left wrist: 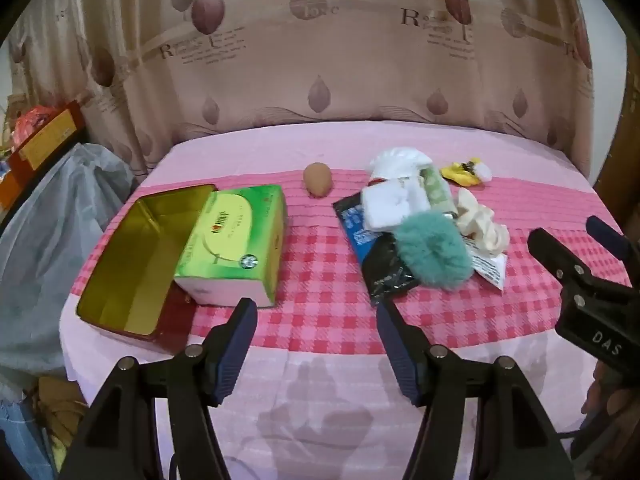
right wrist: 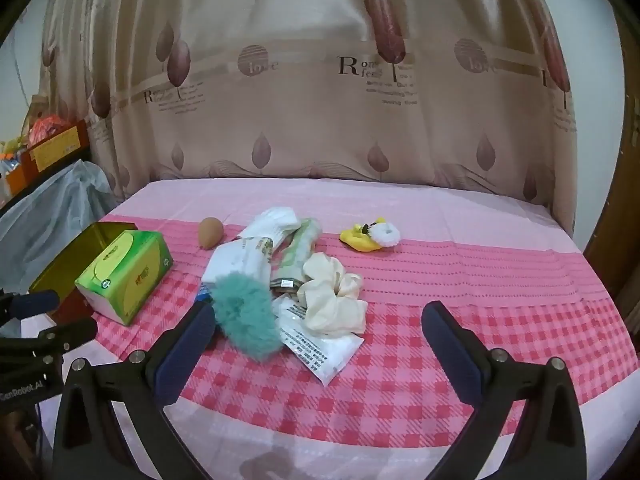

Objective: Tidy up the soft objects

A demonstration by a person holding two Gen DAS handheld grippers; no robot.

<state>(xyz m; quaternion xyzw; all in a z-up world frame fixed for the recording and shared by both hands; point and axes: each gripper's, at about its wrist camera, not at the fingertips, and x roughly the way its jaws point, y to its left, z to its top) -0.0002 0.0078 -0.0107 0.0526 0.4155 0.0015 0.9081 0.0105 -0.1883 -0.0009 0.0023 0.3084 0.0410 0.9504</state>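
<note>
A pile of soft things lies on the pink checked cloth: a teal fluffy scrunchie (left wrist: 434,254) (right wrist: 248,320), a cream scrunchie (left wrist: 482,222) (right wrist: 334,294), white socks (left wrist: 390,196) (right wrist: 256,248) and plastic packets (right wrist: 320,346). A yellow and white hair tie (left wrist: 466,170) (right wrist: 370,236) lies apart behind them. An open gold tin (left wrist: 128,256) (right wrist: 60,268) stands at the left, with a green tissue pack (left wrist: 234,240) (right wrist: 126,276) beside it. My left gripper (left wrist: 316,312) is open and empty, in front of the pile. My right gripper (right wrist: 320,320) is open and empty, its fingers either side of the pile's near edge.
A brown egg-shaped object (left wrist: 317,179) (right wrist: 210,232) sits behind the tissue pack. A patterned beige curtain (right wrist: 320,100) hangs behind the table. A grey plastic bag (left wrist: 52,216) and boxes (left wrist: 44,136) are at the left. The table's front edge is close to both grippers.
</note>
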